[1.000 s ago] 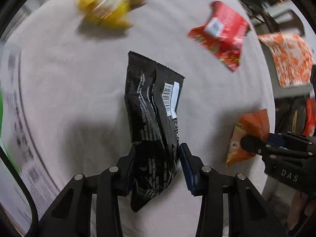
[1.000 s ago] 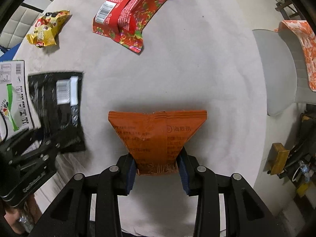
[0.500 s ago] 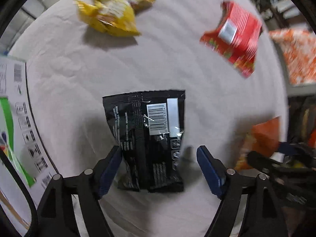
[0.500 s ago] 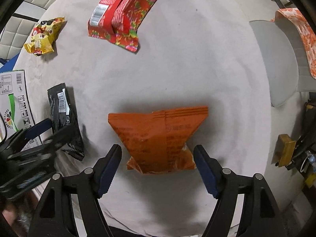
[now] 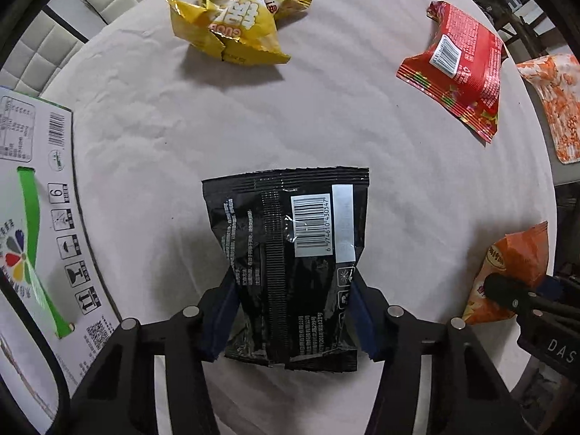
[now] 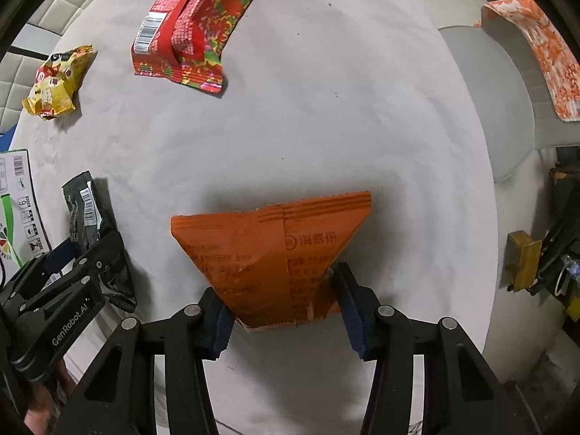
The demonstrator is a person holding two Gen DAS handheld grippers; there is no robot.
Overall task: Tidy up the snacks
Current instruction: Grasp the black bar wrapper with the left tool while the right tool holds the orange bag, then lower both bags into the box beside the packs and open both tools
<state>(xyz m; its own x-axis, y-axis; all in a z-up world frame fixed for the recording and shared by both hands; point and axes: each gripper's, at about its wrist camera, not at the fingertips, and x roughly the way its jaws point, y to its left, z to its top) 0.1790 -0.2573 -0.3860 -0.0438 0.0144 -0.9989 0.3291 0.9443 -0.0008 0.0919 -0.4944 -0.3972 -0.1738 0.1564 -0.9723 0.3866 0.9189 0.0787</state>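
Two packets pinched, one per gripper.
We clamp left gripper (image 5: 291, 311) on black packet (image 5: 290, 253), right gripper (image 6: 282, 308) on orange packet (image 6: 275, 253); squeeze gently, lifting clear of the table (image 6: 326, 127).

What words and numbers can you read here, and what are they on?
"6 974610 430547": barcode digits on the black snack bag.
"GenRobot.AI": left gripper body.
"DAS": right gripper body.
"6": box symbol on the white carton.
"海底捞": orange snack bag.
Yellow chip bag, upside down: "GUO", rest unclear.
Red snack bag: print too small.
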